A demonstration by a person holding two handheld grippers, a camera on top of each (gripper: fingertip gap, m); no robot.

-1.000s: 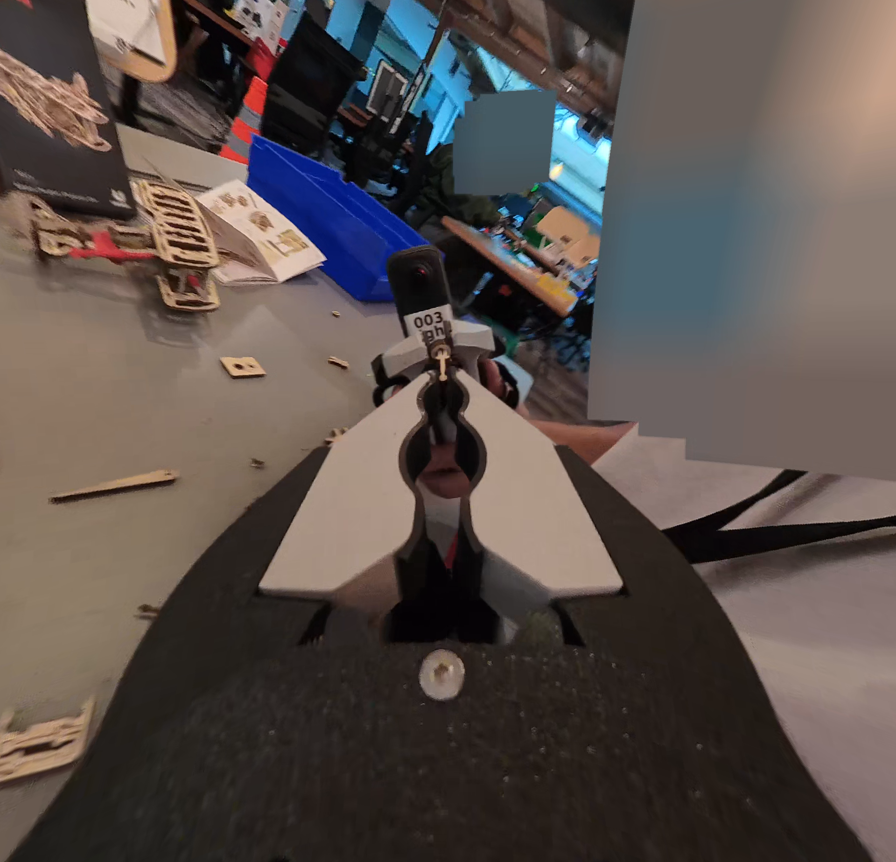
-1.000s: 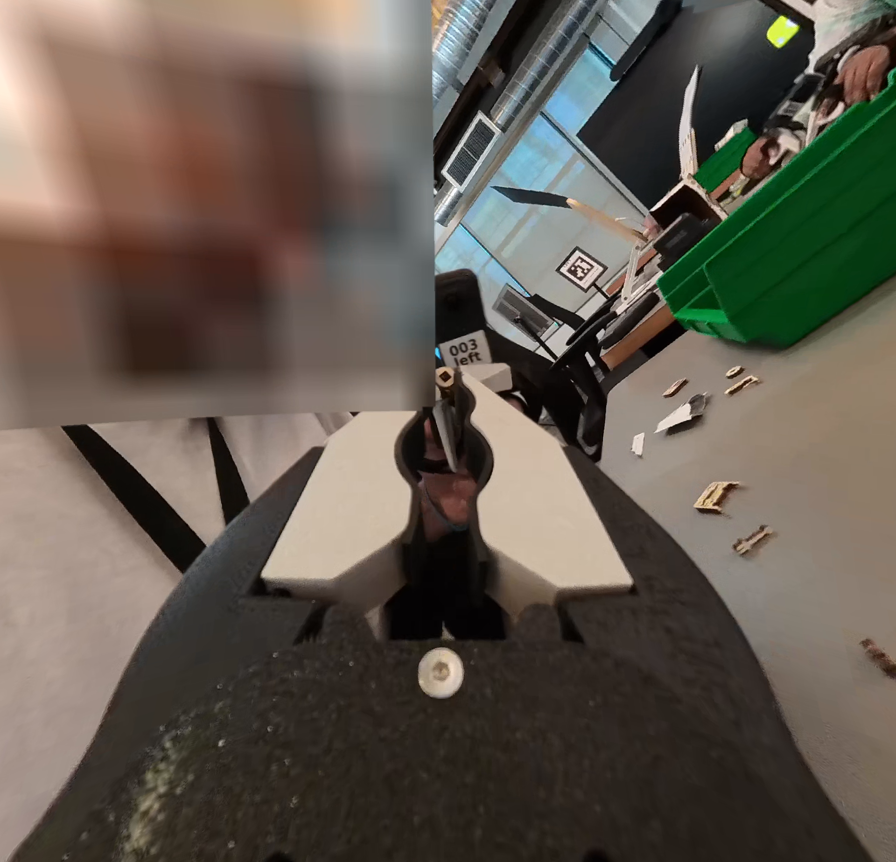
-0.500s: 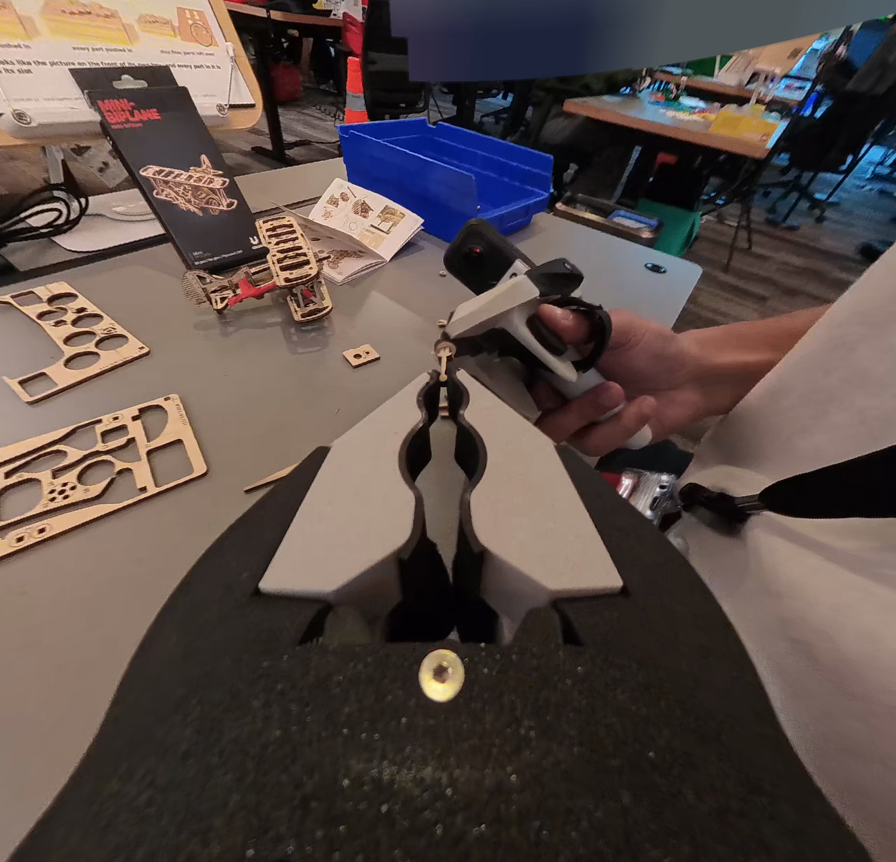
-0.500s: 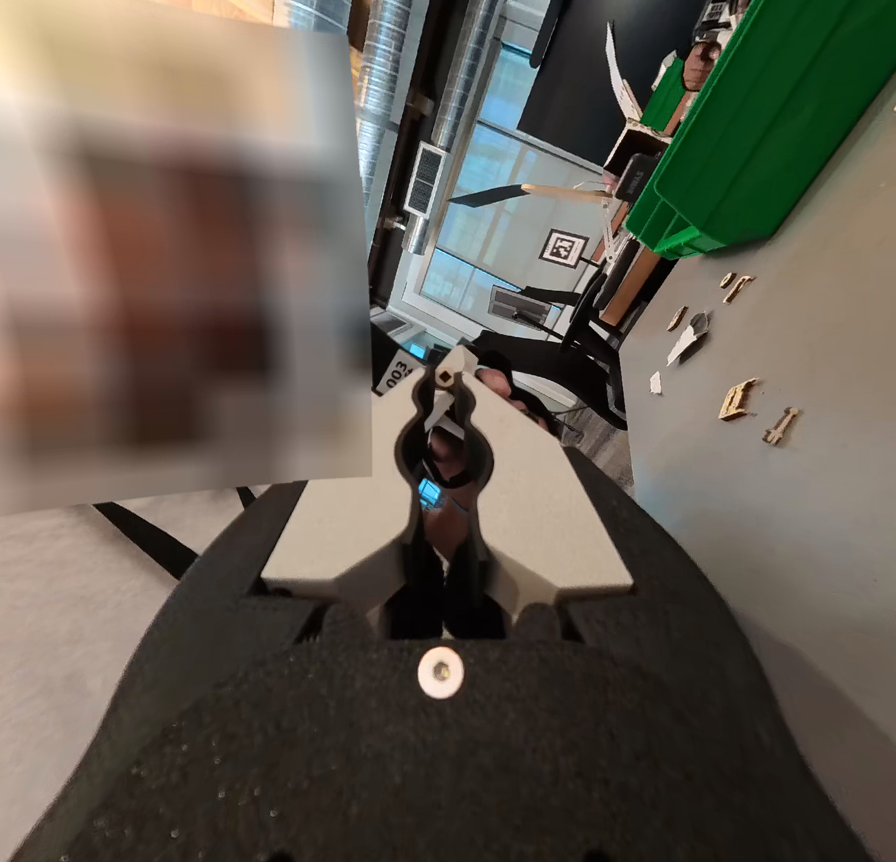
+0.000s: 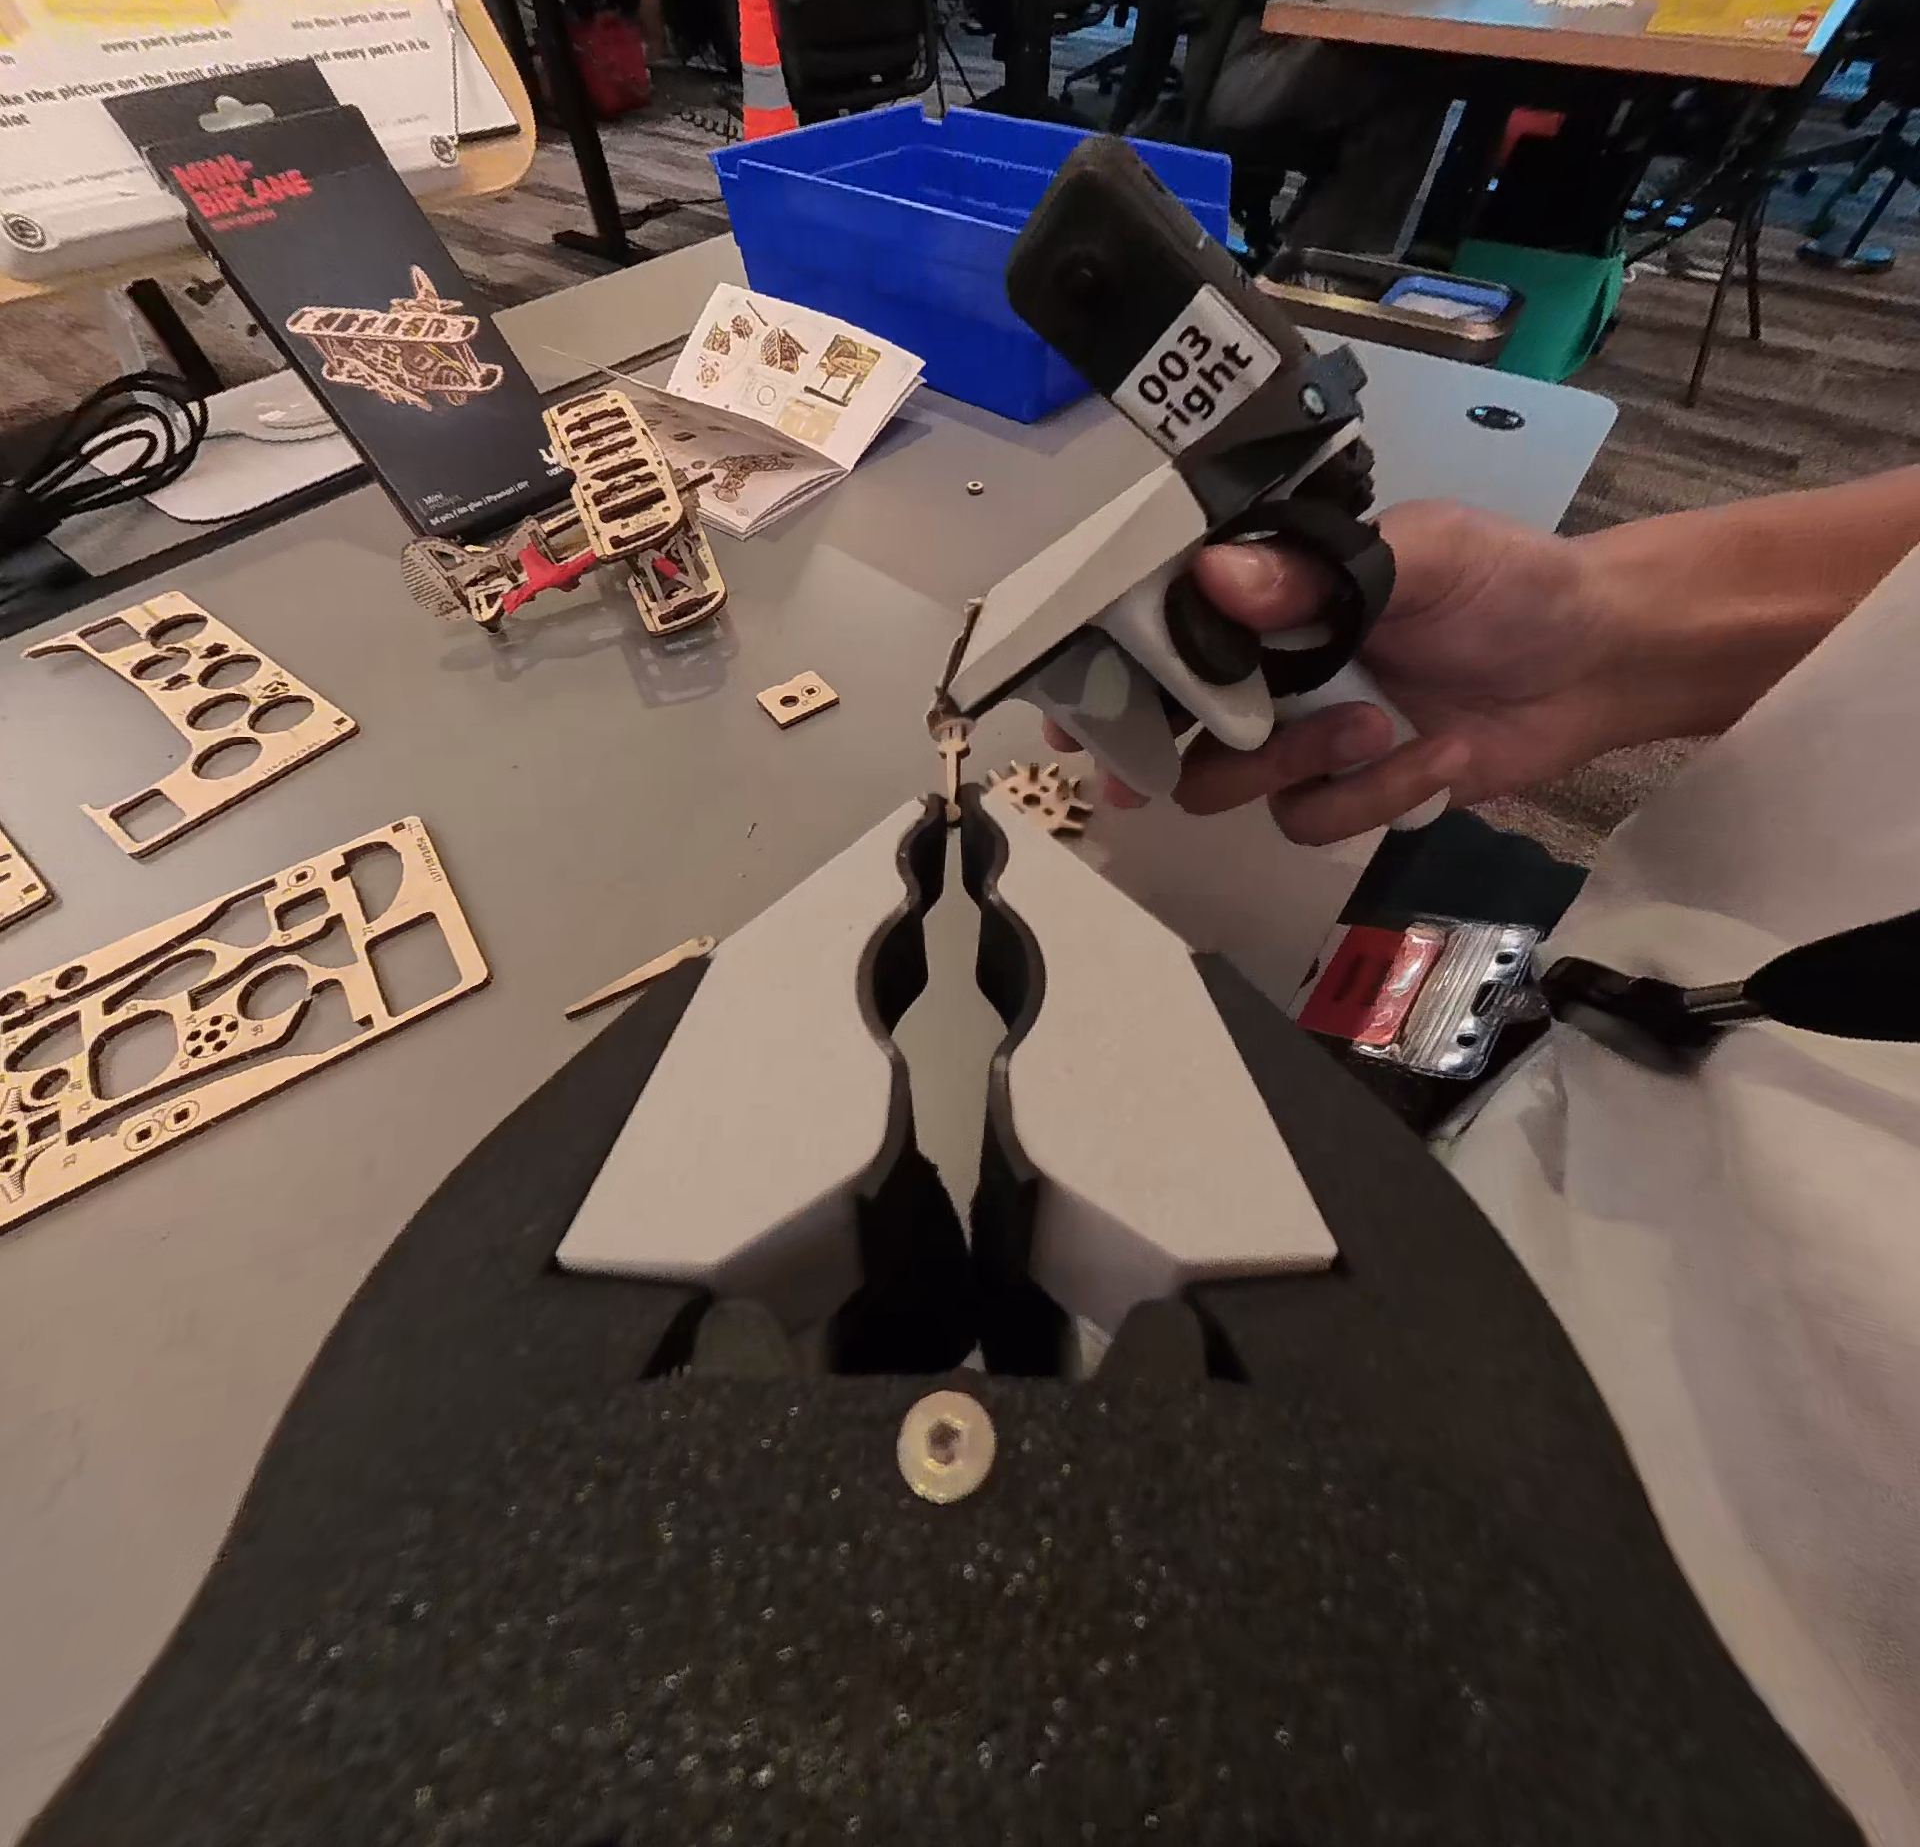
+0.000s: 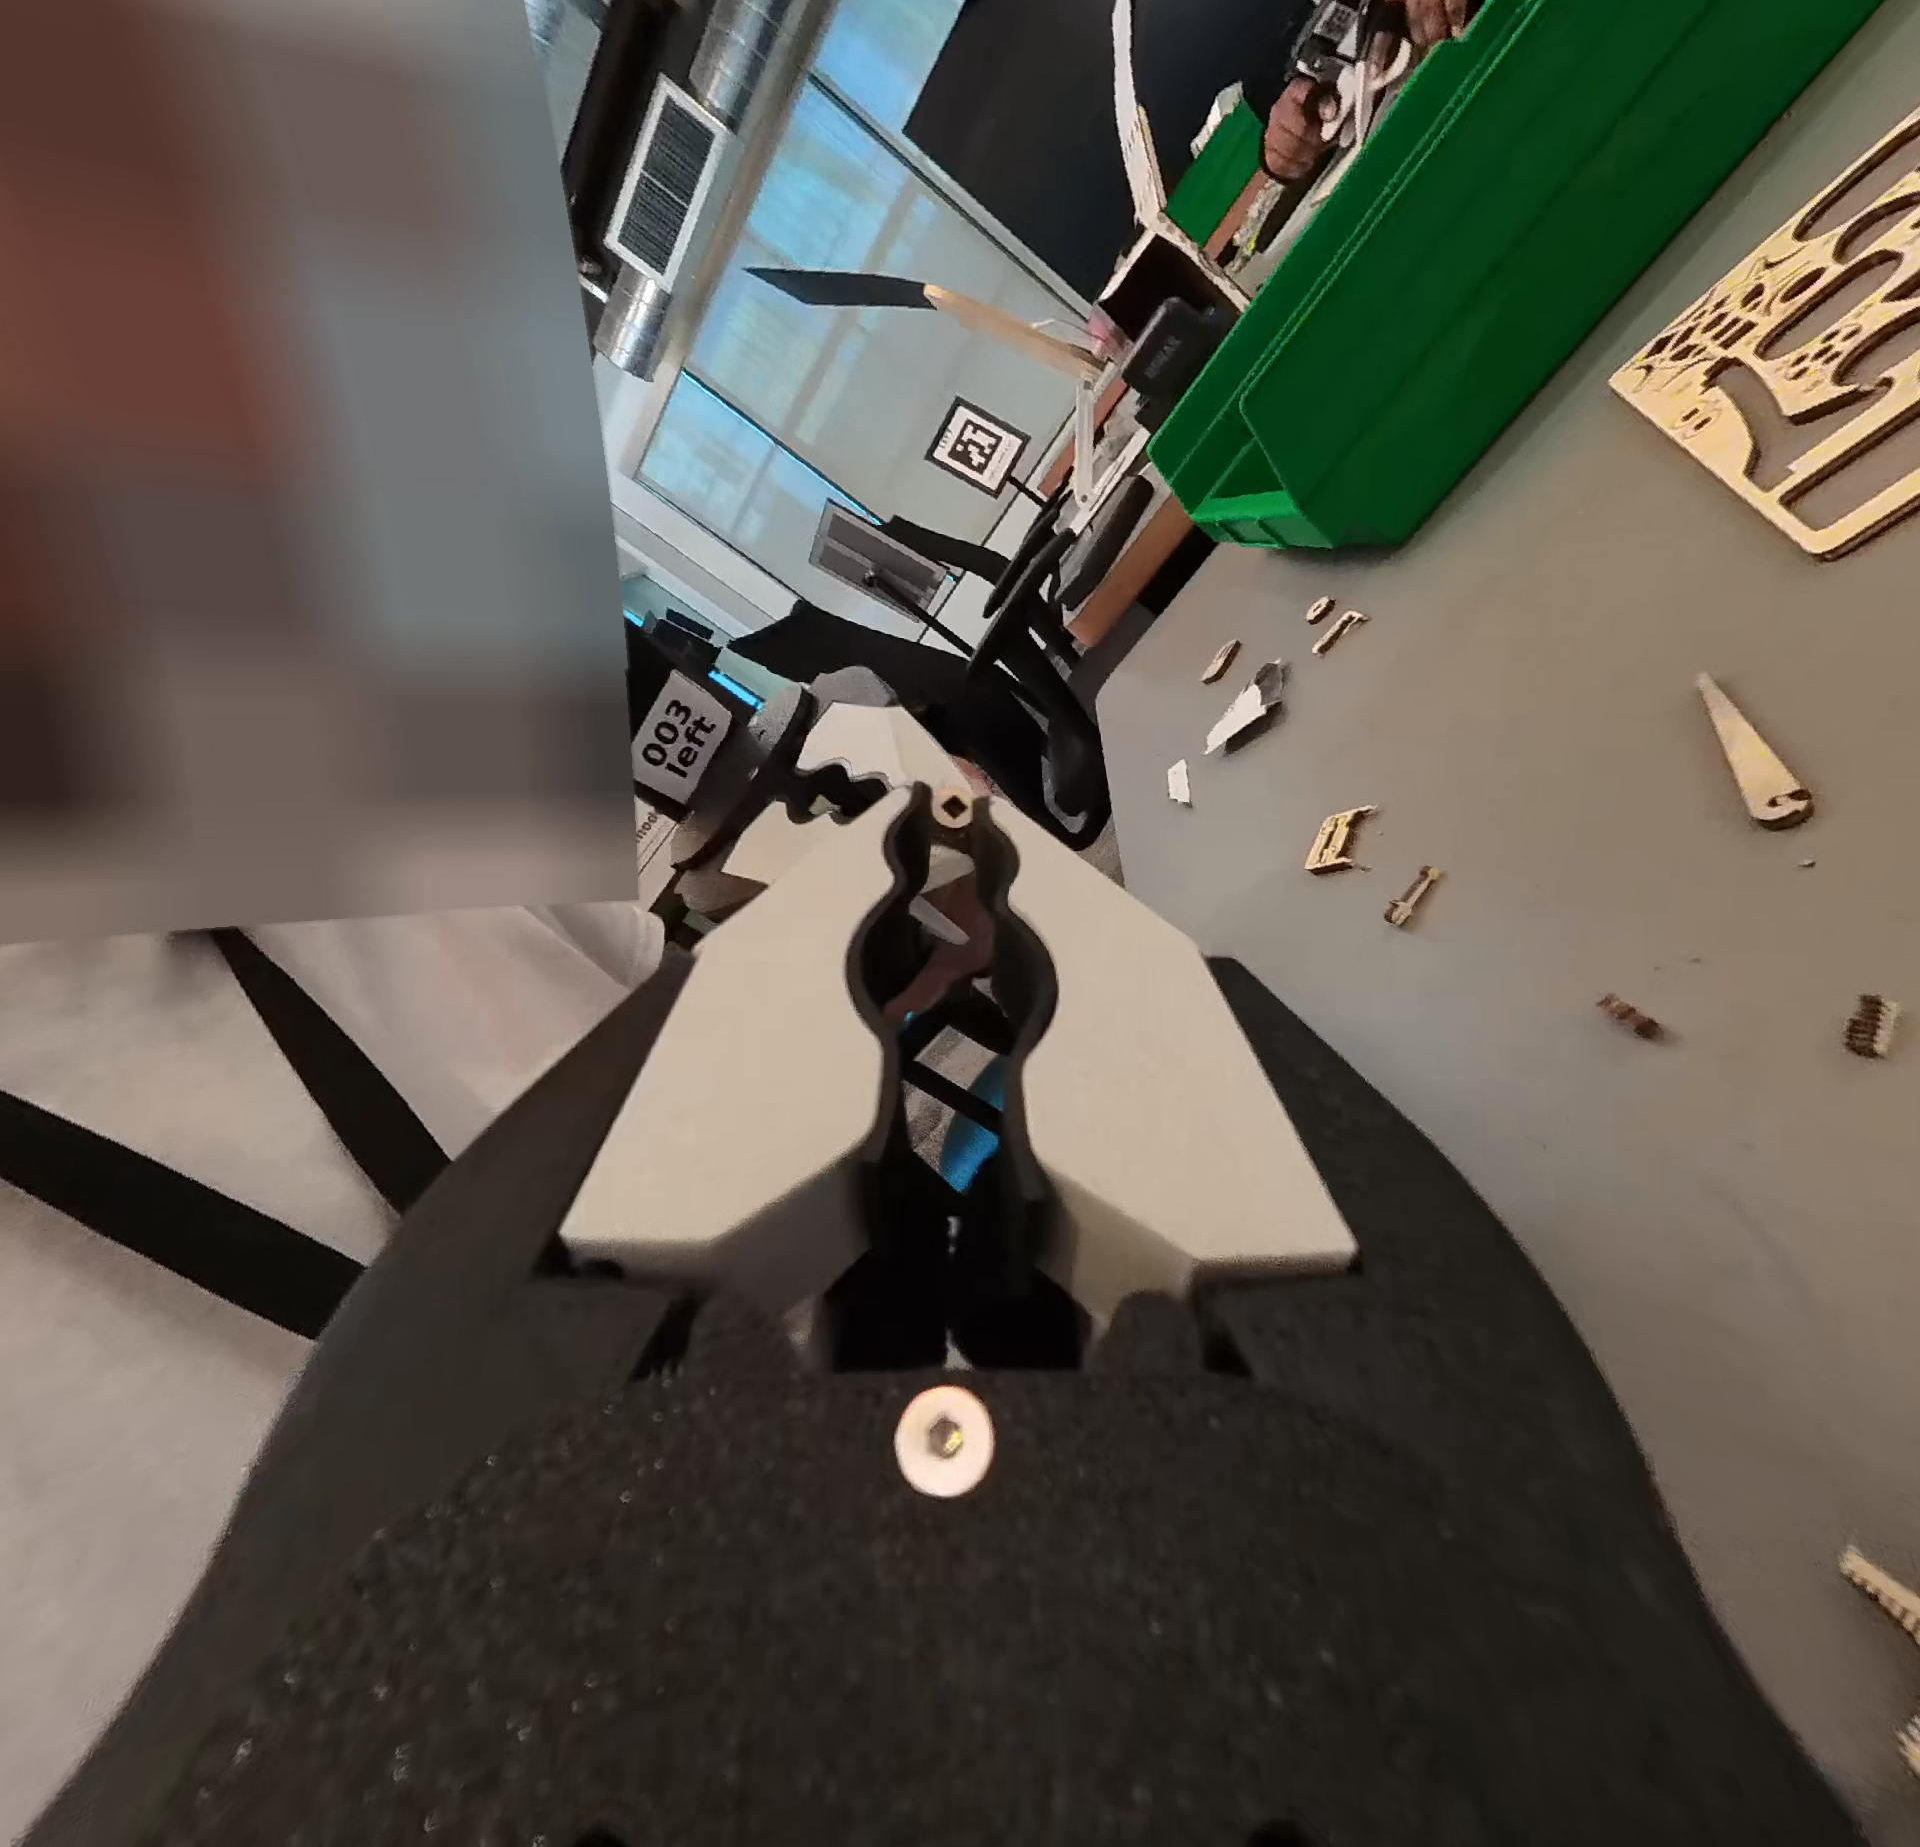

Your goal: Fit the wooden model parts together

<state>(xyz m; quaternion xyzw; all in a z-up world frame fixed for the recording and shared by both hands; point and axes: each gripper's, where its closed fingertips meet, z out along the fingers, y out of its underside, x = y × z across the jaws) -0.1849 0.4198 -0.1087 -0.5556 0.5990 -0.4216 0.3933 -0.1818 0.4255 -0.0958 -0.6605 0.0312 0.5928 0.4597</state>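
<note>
Left wrist view: grey table (image 5: 623, 789) littered with wooden sheets (image 5: 208, 997), workshop behind.

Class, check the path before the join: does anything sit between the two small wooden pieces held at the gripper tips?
Nothing visible does. The left gripper pinches a thin peg whose top reaches the small piece at the right gripper's tips.
</note>
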